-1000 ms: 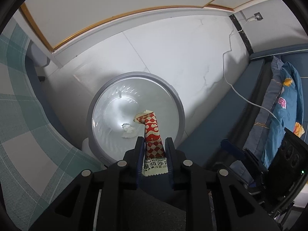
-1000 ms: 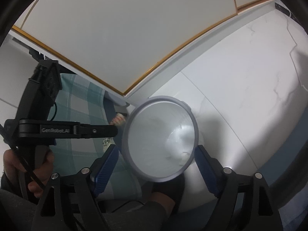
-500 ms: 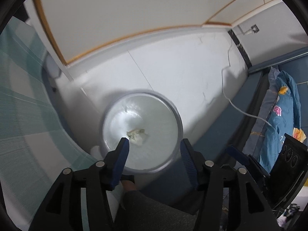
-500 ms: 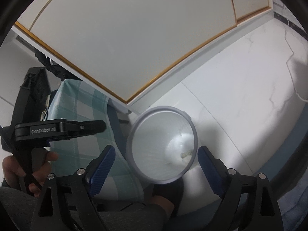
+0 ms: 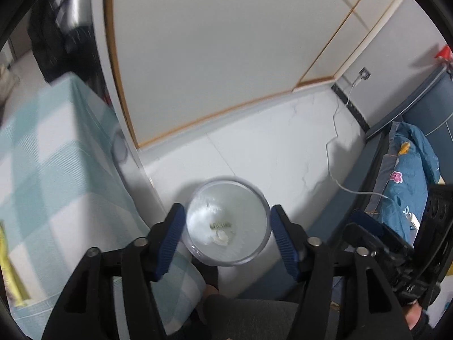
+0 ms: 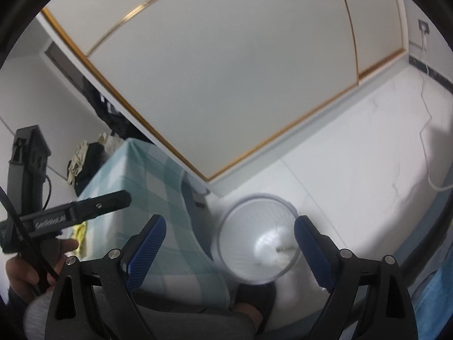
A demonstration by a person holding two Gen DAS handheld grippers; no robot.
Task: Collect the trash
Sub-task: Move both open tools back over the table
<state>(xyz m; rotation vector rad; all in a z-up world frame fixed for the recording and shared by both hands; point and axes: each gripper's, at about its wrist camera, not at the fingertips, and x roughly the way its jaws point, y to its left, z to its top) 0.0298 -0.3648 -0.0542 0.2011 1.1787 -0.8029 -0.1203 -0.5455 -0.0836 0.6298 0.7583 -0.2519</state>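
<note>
Gone from the left gripper [image 5: 226, 233] is the red packet it pinched a second ago; its fingers [image 5: 171, 239] are opening with nothing between them, and the packet [image 5: 220, 224] now lies with a white wad on the bottom of the bin [image 5: 259, 250], far below and framed between the fingers. Left of them hangs the checked cloth of the desk [image 5: 56, 184]; a yellow scrap [image 5: 8, 263] lies on it at the picture's edge, probably the next trash.

From the right gripper [image 6: 228, 250], fingers [image 6: 145, 250] opening wide and empty, the bin sits below the right finger, the desk edge under the left. The left gripper's black body crosses the desk, partly hiding that scrap.
</note>
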